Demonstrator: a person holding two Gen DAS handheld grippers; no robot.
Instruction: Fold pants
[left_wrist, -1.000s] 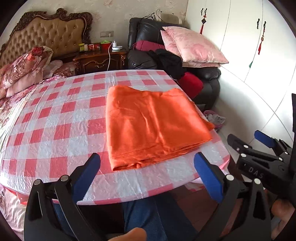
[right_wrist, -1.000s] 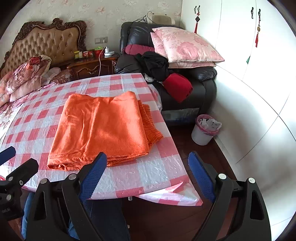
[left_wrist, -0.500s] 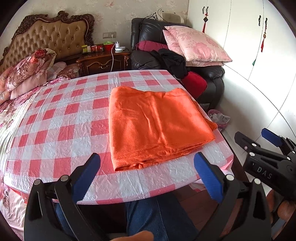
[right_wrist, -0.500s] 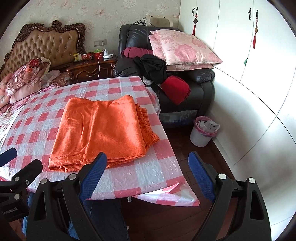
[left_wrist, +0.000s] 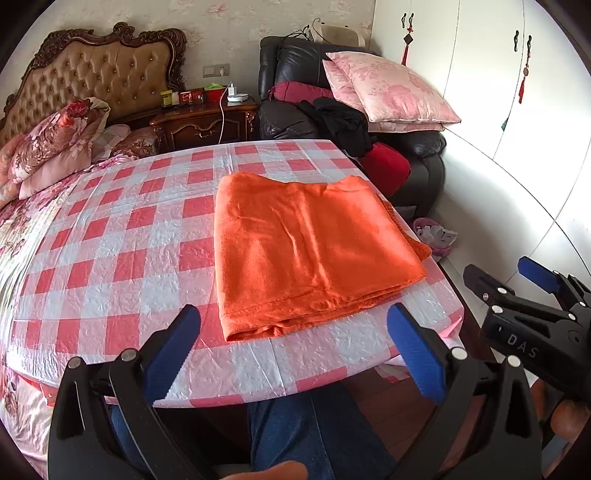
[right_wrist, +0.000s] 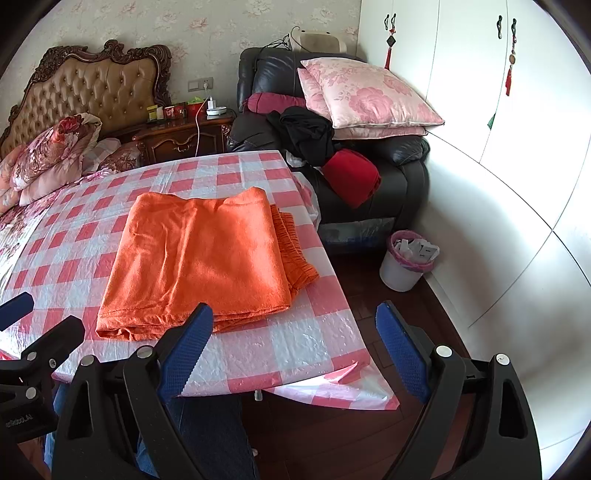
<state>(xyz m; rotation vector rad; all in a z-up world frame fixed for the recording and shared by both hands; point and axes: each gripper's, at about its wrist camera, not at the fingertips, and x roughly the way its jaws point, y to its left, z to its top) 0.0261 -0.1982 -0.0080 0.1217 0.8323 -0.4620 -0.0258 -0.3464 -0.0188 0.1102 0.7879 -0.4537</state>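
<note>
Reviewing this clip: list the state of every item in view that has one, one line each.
orange pants: folded into a flat rectangle, lying on the table, waistband at the right edge.
left gripper: open, empty, held off the near table edge.
right gripper: open, empty, held off the near edge.
checked tablecloth: spread over the table, wrinkled.
waste bin: upright on the floor, lined, holding trash.
wardrobe doors: closed.
</note>
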